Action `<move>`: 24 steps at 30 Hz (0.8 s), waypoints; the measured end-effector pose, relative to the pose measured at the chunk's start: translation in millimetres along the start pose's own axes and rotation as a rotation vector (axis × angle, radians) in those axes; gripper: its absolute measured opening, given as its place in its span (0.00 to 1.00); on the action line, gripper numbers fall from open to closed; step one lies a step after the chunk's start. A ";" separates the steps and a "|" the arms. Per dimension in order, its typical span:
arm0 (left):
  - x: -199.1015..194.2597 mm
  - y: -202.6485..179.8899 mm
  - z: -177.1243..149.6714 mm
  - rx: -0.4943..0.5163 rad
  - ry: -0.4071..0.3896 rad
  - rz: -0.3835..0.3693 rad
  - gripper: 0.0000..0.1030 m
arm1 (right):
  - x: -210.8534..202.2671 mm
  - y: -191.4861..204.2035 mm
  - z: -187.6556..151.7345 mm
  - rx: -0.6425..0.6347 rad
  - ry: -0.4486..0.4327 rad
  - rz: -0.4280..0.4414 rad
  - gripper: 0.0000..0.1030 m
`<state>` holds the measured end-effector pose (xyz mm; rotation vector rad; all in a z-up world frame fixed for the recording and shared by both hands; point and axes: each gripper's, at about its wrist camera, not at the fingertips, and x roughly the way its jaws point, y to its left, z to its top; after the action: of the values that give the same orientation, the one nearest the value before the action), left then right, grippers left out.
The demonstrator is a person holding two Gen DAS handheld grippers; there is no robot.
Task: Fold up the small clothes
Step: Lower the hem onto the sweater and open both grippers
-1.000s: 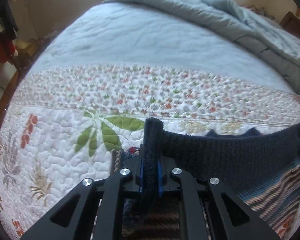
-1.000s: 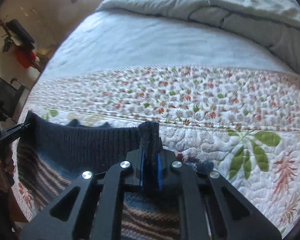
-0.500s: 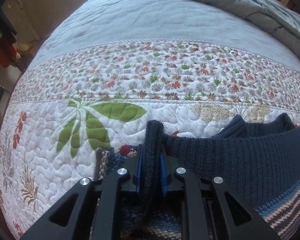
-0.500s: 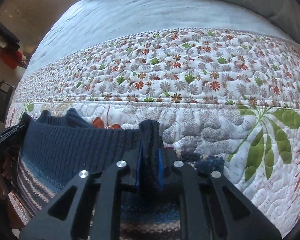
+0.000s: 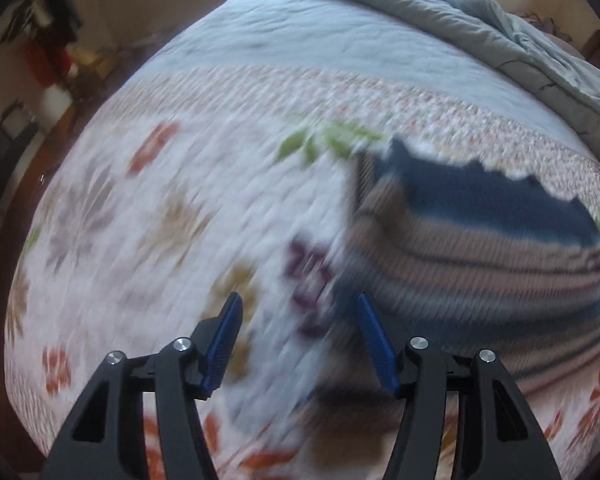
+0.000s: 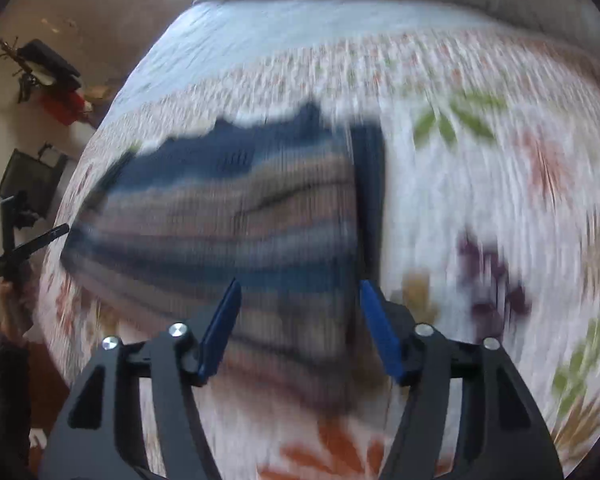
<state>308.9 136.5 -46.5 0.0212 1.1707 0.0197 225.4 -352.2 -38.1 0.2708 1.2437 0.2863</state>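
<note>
The sweater [image 5: 480, 236] now lies on the quilt [image 5: 160, 220] with its navy hem laid over the stripes, no longer pinched by either gripper. The left gripper [image 5: 298, 340] and right gripper [image 6: 300, 328] have just been opening and stand apart, nothing between the jaws. That fold looks finished; the next can begin.

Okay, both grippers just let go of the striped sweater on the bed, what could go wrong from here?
1. The left gripper and right gripper have just been opening; nothing is between their fingers, and the striped sweater lies loose on the quilt, so the fold may relax.
2. Its navy top edge looks jagged, so the fold may be uneven.
3. Both views are motion-blurred, so any regrasp could miss the edge.
</note>
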 end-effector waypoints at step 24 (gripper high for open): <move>27.1 -20.4 -53.1 0.037 0.106 -0.131 0.29 | 7.0 -4.3 -45.0 0.001 0.040 0.077 0.08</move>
<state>270.6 117.2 -92.7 -0.0238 1.2764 -0.1182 184.8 -351.7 -59.3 0.3155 1.2748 0.3583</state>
